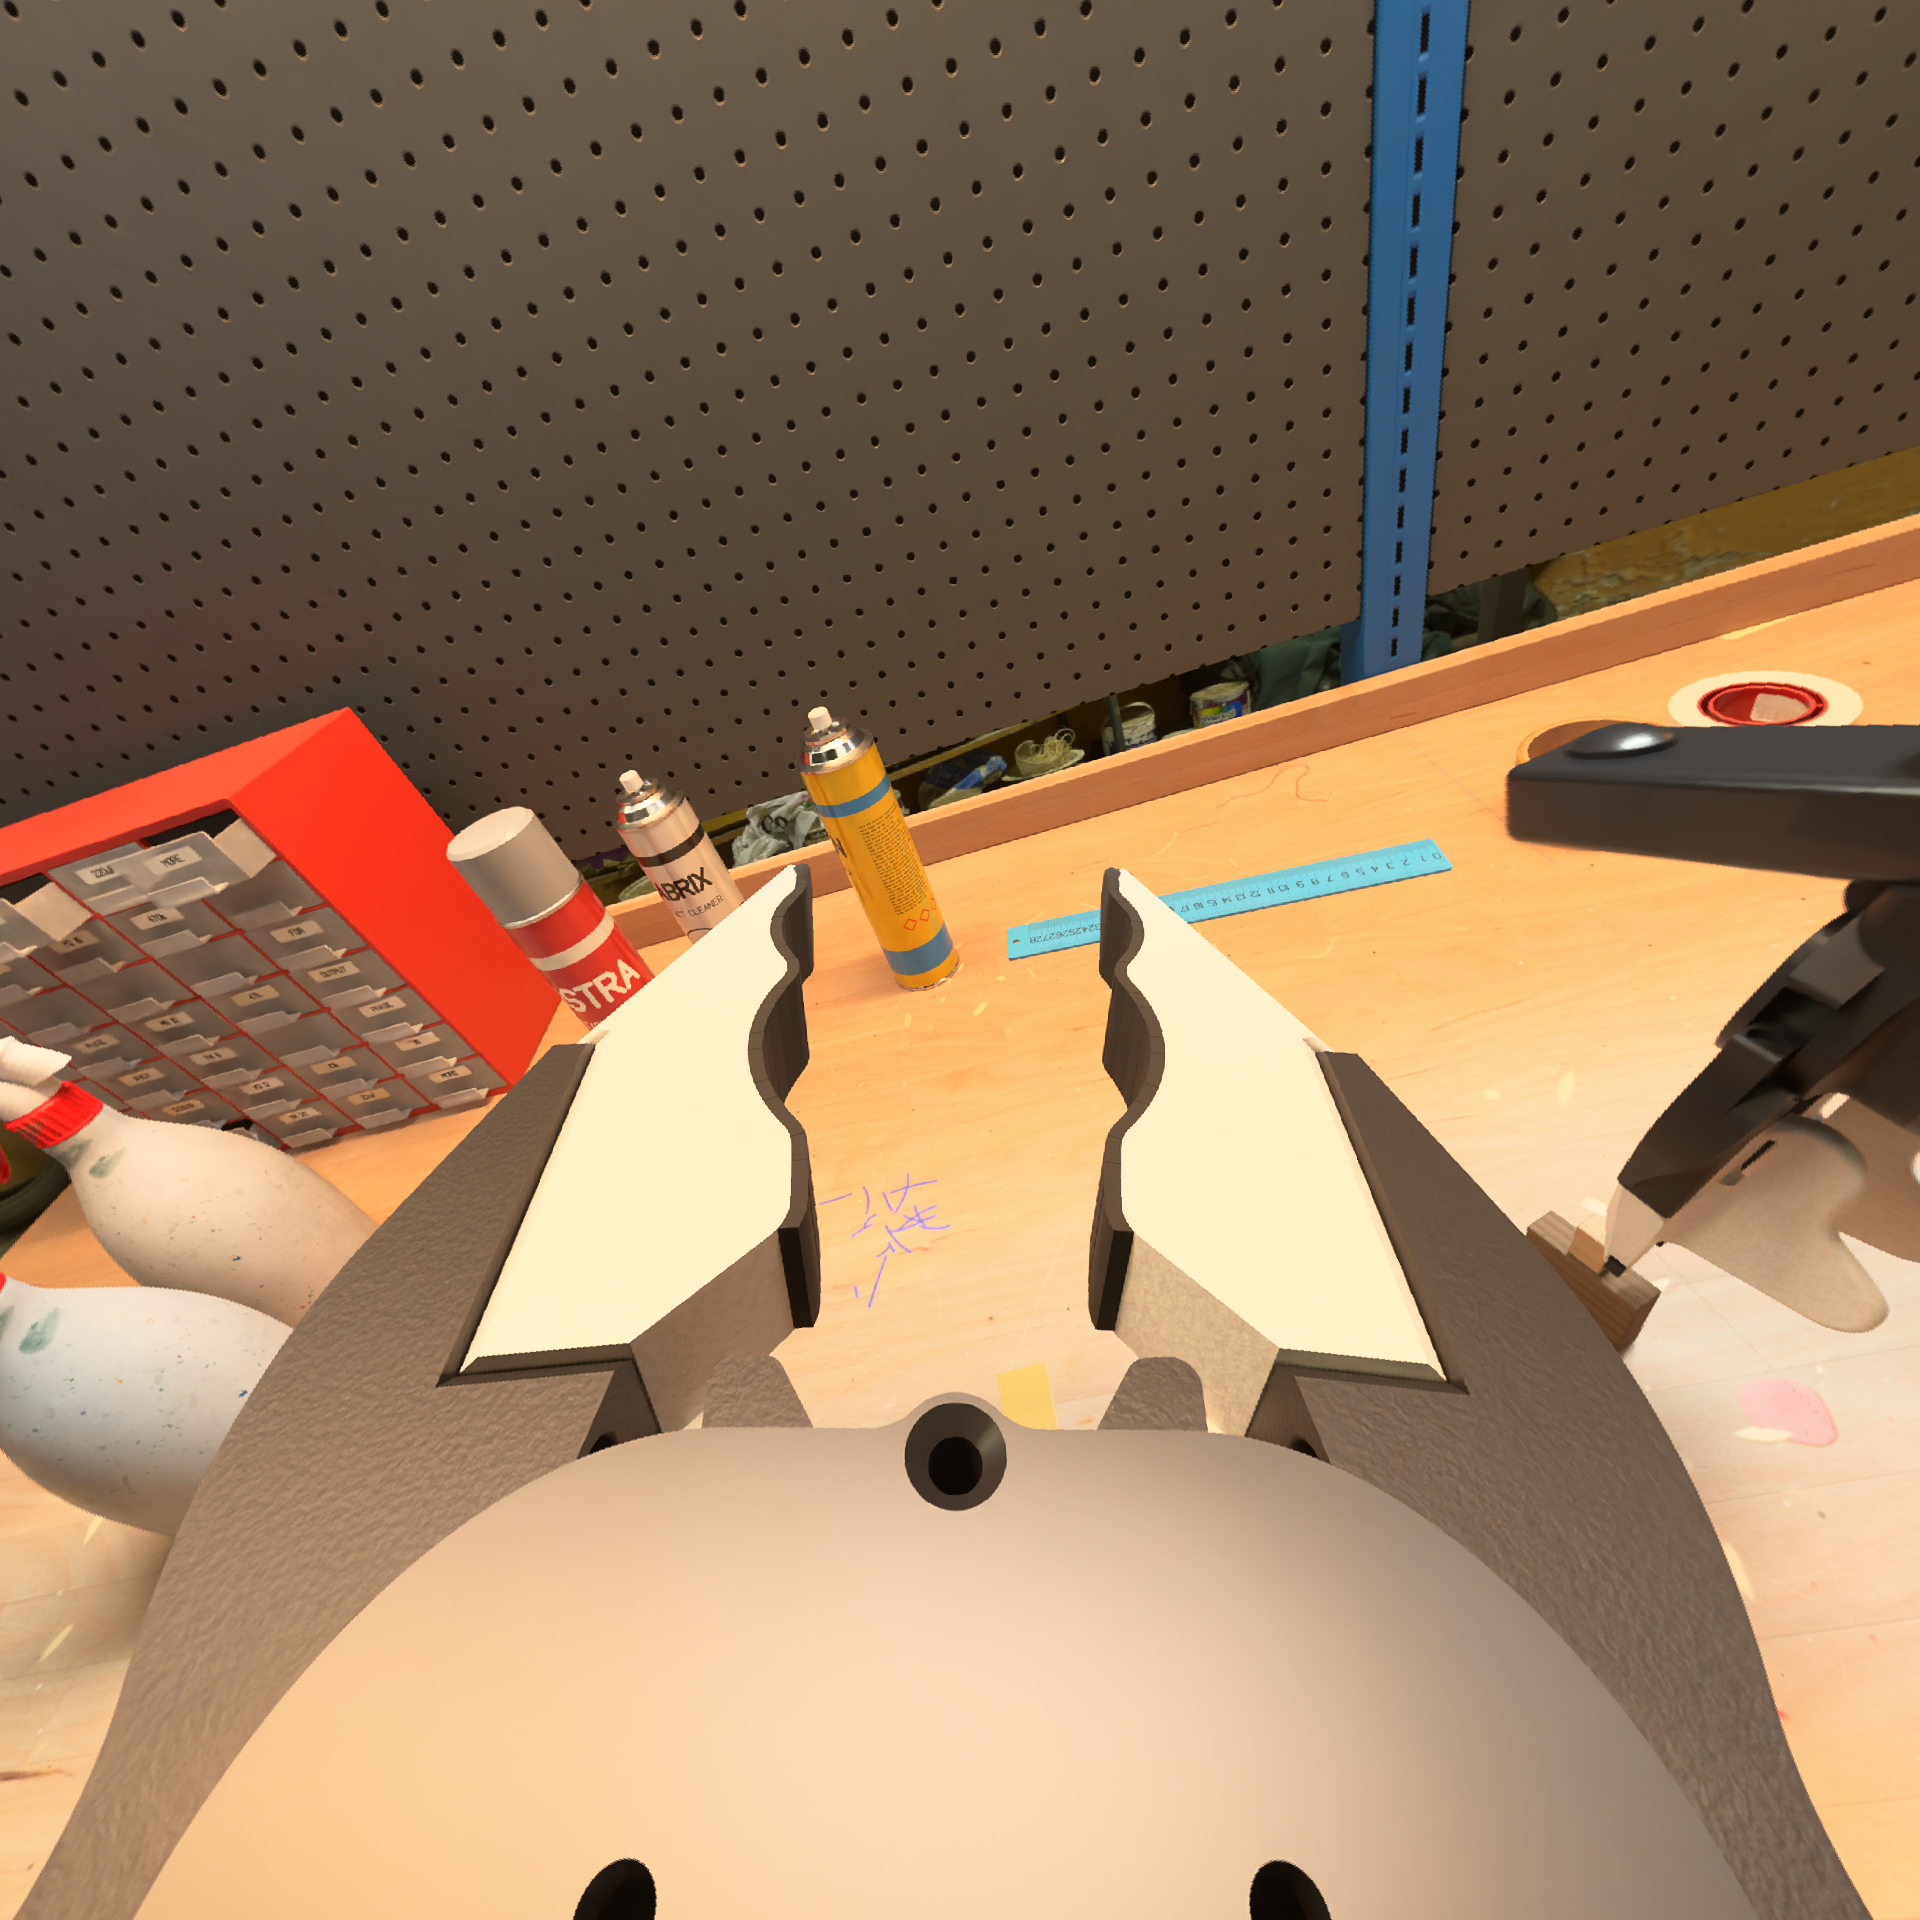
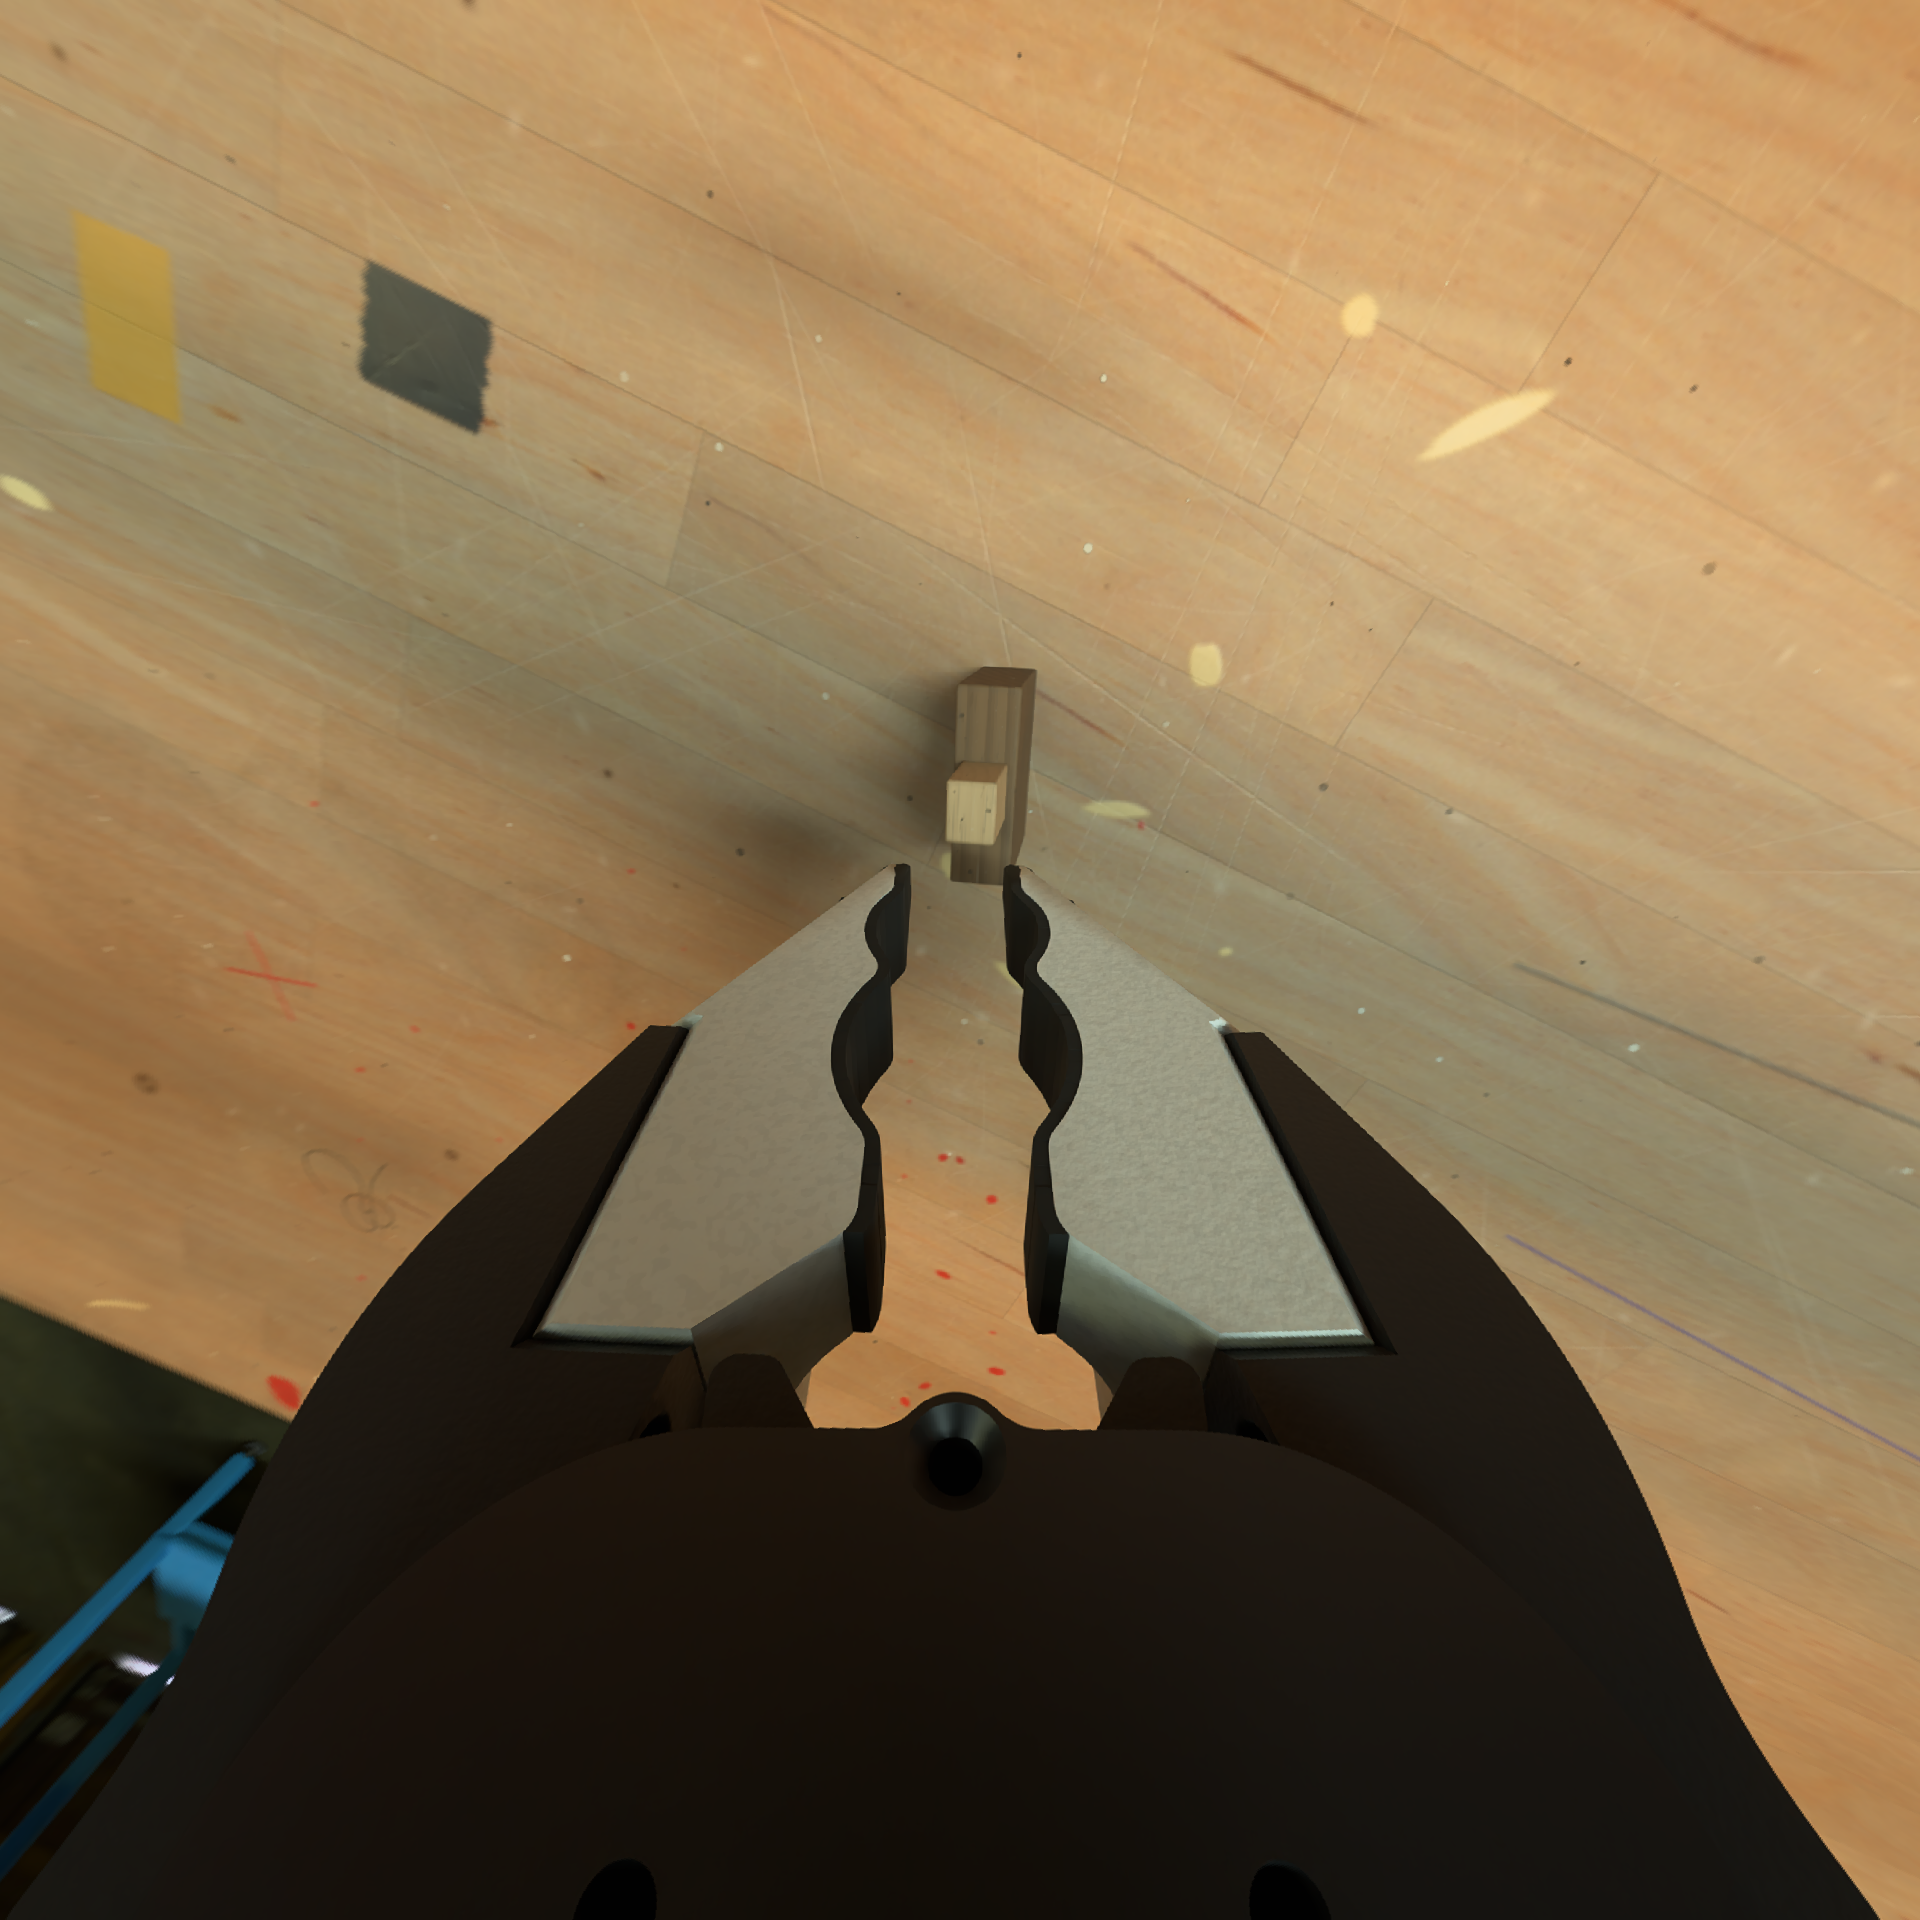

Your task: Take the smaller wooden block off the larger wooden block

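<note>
In the right wrist view a small pale wooden block (image 2: 975, 800) sits on a larger, longer wooden block (image 2: 1000, 717) that lies on the workbench. My right gripper (image 2: 954, 871) is open, jaws narrowly apart, its tips just short of the two blocks and holding nothing. In the left wrist view the right gripper (image 1: 1617, 1252) shows at the right edge, tips down at the blocks (image 1: 1579, 1262). My left gripper (image 1: 954, 883) is wide open and empty above the bench, well left of the blocks.
A red drawer cabinet (image 1: 260, 935), three spray cans (image 1: 878, 852), two white bottles (image 1: 177, 1195), a blue ruler (image 1: 1247, 894) and a tape roll (image 1: 1761, 701) stand on the bench. A pegboard wall (image 1: 727, 364) rises behind. Yellow (image 2: 130, 317) and dark (image 2: 424, 343) patches mark the benchtop.
</note>
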Available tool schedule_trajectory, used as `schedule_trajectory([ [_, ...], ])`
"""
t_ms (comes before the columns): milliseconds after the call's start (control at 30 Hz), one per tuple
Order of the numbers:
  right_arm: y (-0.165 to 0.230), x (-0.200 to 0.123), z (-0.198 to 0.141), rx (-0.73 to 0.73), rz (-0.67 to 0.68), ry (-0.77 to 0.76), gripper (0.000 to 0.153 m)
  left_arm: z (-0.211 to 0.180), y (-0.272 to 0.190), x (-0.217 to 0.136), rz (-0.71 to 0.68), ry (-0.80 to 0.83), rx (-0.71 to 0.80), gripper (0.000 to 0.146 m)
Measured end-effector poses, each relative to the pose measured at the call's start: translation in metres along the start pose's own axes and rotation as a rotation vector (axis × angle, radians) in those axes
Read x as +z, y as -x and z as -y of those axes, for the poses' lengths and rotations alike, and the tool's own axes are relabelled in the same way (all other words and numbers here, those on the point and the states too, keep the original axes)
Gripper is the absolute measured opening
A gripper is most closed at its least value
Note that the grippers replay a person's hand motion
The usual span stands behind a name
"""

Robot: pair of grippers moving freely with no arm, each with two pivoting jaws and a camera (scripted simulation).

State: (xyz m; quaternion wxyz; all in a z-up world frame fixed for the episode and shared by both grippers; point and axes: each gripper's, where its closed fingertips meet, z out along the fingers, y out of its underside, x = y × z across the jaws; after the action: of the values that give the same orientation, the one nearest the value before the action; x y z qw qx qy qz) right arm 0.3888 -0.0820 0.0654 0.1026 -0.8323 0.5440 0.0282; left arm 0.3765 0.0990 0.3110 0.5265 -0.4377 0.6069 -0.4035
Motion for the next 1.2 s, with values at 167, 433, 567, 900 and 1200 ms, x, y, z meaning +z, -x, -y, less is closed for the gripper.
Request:
schedule_trajectory([
  [167,-0.001,0.013,-0.003,0.013,-0.058,0.061,0.017,0.001,-0.005,-0.001,-0.010,0.004,0.018,0.055],
  [433,0.001,0.007,0.012,0.051,0.029,0.062,0.009,0.002,-0.006,-0.006,-0.023,0.008,0.019,0.055],
  [567,0.008,-0.009,0.019,-0.009,0.033,0.093,0.009,0.007,-0.002,-0.016,-0.050,-0.016,-0.029,0.055],
  [900,-0.006,-0.113,0.021,-0.128,0.131,0.135,0.009,0.054,0.010,-0.084,-0.046,-0.266,-0.161,0.051],
  [1200,-0.165,-0.257,-0.034,-0.012,0.205,0.001,0.009,0.062,-0.054,-0.095,-0.401,-0.250,-0.194,0.047],
])
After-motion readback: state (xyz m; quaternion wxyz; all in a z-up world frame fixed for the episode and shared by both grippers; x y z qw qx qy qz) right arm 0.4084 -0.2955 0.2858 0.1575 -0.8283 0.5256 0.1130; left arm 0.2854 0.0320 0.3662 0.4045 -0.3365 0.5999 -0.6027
